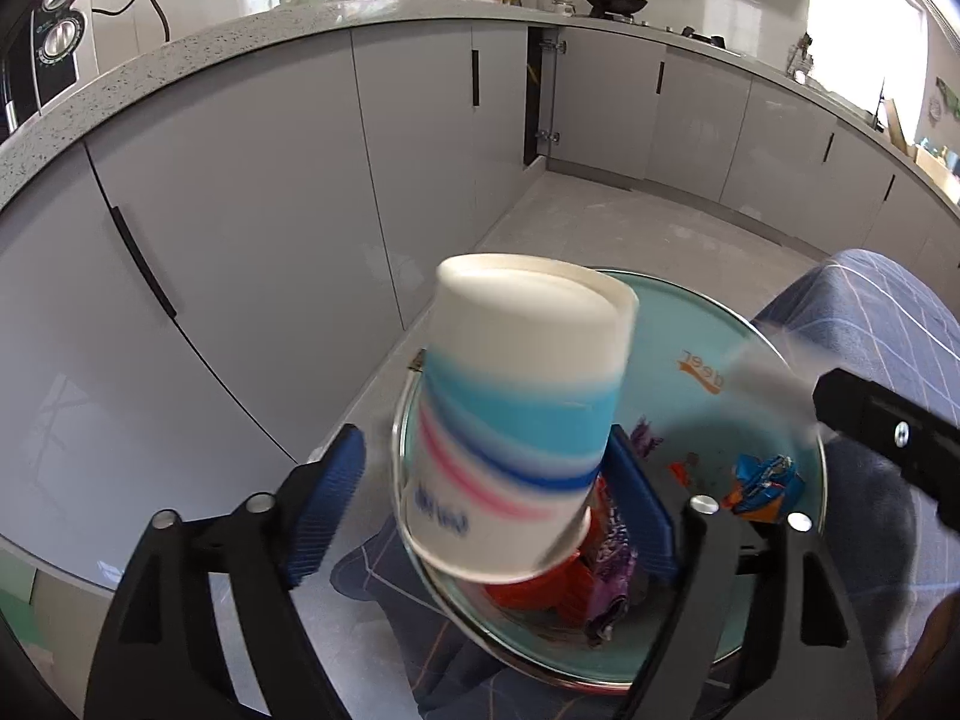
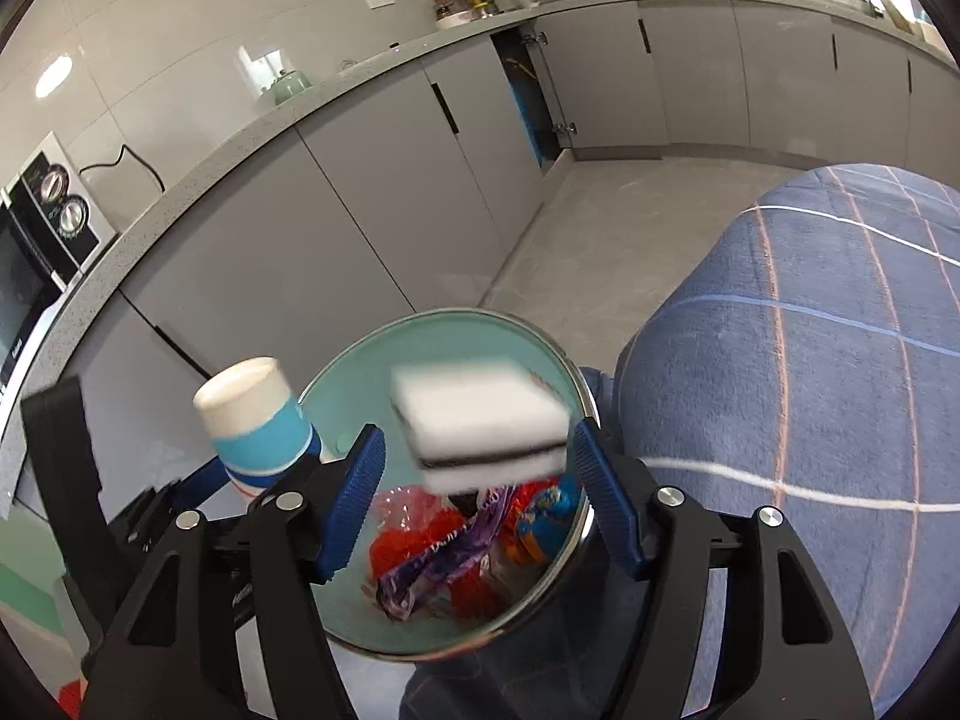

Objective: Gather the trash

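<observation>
Paper cup (image 1: 516, 420): white with blue and pink bands, upside down and tilted, blurred. It sits between the fingers of your left gripper (image 1: 486, 498), over the 9 o'clock rim of the bin (image 1: 690, 324). The left jaws stand wide; the pad at 9 o'clock is clear of the cup wall, and the pad at 3 o'clock lies close against it. Judged released, not held.

White block (image 2: 480, 426): a sponge or foam pad with a dark stripe through it, blurred. It hangs between the fingers of your right gripper (image 2: 477, 510), over the middle of the bin mouth. The jaws are open, with a gap at the 9 o'clock pad; the 3 o'clock pad is near the block's corner, and contact cannot be told.

Step in hand, as judged: drop both pieces into the bin. Keep both grippers open and over the mouth until each piece has cleared the rim. The cup is the risk, since it sits at the edge and could tip outward to 9 o'clock; hold that hand inward.

Bin contents: wrappers (image 2: 444, 564), red, purple, blue and orange, crumpled at the bottom.

Surround: blue checked trousers (image 2: 810, 360) at 3 o'clock, grey cabinets (image 1: 240, 240) and a worktop (image 1: 180, 60) at 10 to 12 o'clock.

Hard to make out: the cup's print, the block's material, and the bin's base and near rim, which are hidden behind the gripper arms.
</observation>
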The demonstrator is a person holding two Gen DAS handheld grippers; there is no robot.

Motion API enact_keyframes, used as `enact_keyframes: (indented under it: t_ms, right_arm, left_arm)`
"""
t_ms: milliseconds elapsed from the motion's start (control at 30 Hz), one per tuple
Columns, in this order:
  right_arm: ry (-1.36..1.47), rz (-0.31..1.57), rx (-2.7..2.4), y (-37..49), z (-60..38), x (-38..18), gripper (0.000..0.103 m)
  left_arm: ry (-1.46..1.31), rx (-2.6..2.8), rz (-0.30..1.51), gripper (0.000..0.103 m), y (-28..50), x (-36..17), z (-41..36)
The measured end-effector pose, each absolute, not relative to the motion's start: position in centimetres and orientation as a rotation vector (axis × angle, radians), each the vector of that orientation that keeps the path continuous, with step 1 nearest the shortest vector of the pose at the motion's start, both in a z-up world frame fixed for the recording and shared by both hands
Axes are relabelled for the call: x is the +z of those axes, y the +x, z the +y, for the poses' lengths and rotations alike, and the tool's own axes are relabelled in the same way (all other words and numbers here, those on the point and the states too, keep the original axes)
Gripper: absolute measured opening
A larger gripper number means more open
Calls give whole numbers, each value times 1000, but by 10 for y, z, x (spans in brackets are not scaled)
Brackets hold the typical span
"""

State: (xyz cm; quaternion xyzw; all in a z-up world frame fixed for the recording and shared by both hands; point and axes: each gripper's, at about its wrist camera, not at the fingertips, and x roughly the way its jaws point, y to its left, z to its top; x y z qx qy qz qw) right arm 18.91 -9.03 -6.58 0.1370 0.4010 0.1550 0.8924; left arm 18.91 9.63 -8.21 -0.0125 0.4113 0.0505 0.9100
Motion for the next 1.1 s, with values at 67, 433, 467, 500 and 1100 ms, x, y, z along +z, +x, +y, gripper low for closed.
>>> enact_keyframes:
  t_ms: [67, 433, 467, 500, 1100]
  right_arm:
    - [299, 828, 324, 189, -95, -63, 68]
    - [310, 758, 301, 164, -107, -47, 71]
    - [309, 755, 301, 163, -108, -46, 71]
    - [307, 750, 299, 160, -108, -46, 73]
    - [225, 528, 255, 93, -110, -8, 90]
  left_arm:
    - [-30, 109, 845, 84, 187, -80, 99]
    - [-52, 125, 800, 90, 166, -60, 99]
    - [-56, 125, 796, 91, 163, -58, 98]
    - [-58, 125, 793, 91, 161, -56, 98]
    - [-73, 184, 578, 97, 86, 6, 98]
